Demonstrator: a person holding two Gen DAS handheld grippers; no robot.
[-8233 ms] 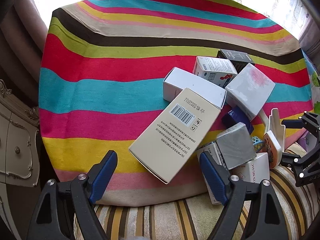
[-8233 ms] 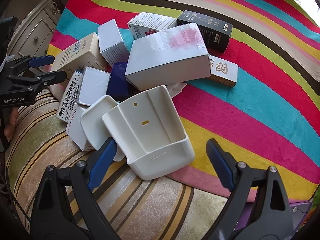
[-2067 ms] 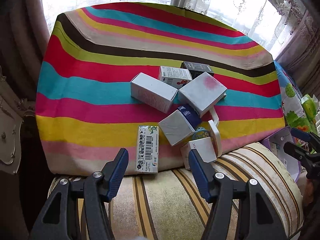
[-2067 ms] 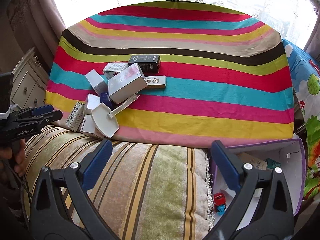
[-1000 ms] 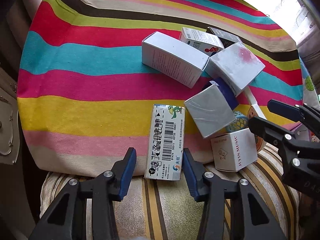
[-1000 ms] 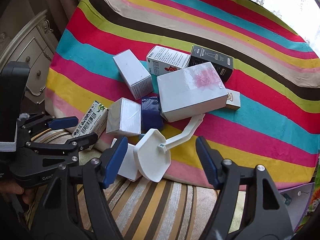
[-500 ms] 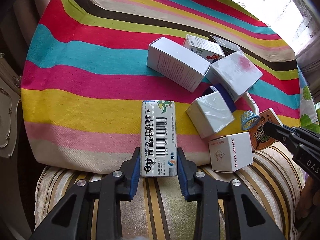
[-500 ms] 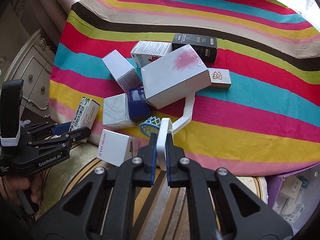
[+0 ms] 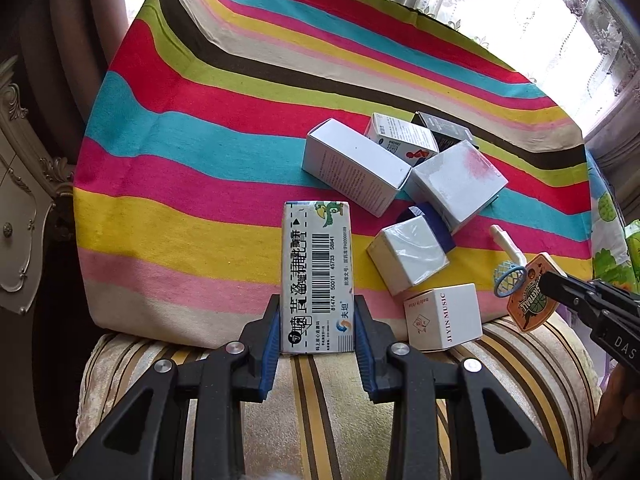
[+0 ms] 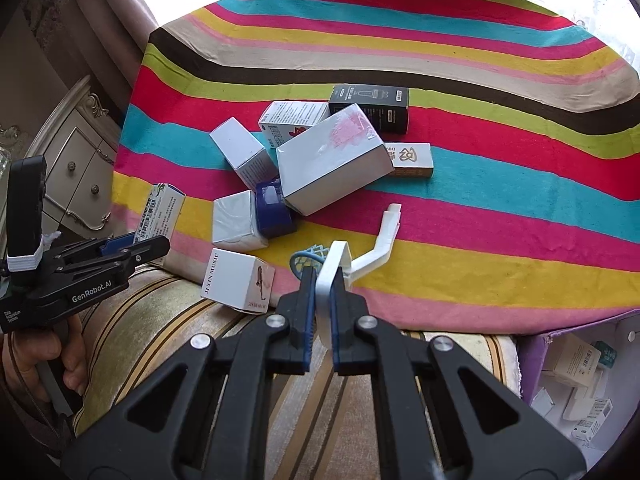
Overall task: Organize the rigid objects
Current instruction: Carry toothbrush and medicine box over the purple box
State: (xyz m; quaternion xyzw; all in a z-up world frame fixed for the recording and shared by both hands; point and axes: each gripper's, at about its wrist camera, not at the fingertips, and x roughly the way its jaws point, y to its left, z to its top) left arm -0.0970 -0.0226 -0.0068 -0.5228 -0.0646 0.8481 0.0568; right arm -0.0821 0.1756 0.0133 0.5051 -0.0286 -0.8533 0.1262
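Observation:
My left gripper (image 9: 316,320) is shut on a long white barcode box (image 9: 316,272), held by its near end above the striped cloth (image 9: 200,152); the box also shows in the right wrist view (image 10: 160,210). My right gripper (image 10: 322,280) is shut on a toy basketball hoop (image 10: 332,268), clamped by its white backboard edge, with a white arm (image 10: 380,240) and a blue net. In the left wrist view the hoop's orange backboard (image 9: 530,294) sits at the right. A pile of boxes lies on the cloth: a big white box with a pink smear (image 10: 332,160), a JIYIN MUSIC box (image 9: 442,316).
A black box (image 10: 372,106), a beige box (image 10: 412,158), a dark blue box (image 10: 272,210) and other white boxes (image 9: 354,166) lie in the pile. A purple bin (image 10: 576,368) holding several boxes stands at the lower right. A striped sofa cushion (image 10: 160,320) lies below. A white cabinet (image 10: 76,160) stands left.
Both grippers have lifted a little with their loads: the barcode box rose off the cloth edge, and the hoop came up and away from the pile.

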